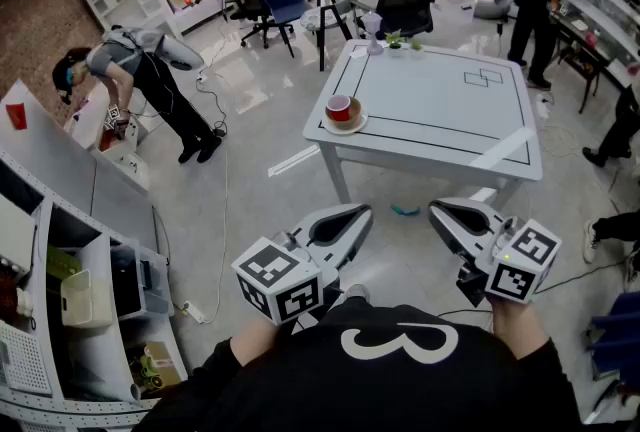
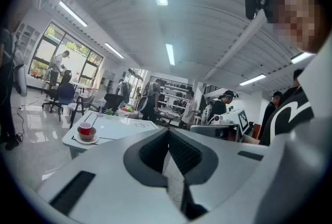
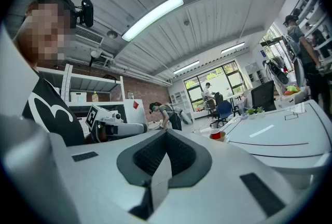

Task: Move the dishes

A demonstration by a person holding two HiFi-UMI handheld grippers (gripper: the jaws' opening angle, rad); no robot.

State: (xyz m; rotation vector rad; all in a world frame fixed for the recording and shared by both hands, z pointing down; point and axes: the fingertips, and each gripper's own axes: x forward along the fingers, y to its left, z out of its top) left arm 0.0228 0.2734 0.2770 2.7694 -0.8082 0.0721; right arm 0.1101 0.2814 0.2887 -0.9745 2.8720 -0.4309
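Observation:
A red cup [image 1: 340, 107] stands in a brown bowl on a white plate [image 1: 345, 126] at the near left corner of the white table [image 1: 450, 110]. Both grippers are held close to my body, well short of the table and over the floor. My left gripper [image 1: 360, 212] is shut and holds nothing; my right gripper [image 1: 438, 211] is likewise shut and holds nothing. The left gripper view shows its jaws [image 2: 168, 134] pressed together, with the cup [image 2: 85, 129] far off at the left. The right gripper view shows closed jaws [image 3: 166, 136] and the cup [image 3: 216, 134] in the distance.
A small plant [image 1: 395, 39] and a clear glass [image 1: 372, 28] stand at the table's far left corner. Grey shelving [image 1: 90, 290] lines the left. A person [image 1: 150, 75] bends over at left; office chairs [image 1: 285, 0] stand beyond. A teal scrap [image 1: 405, 211] lies on the floor.

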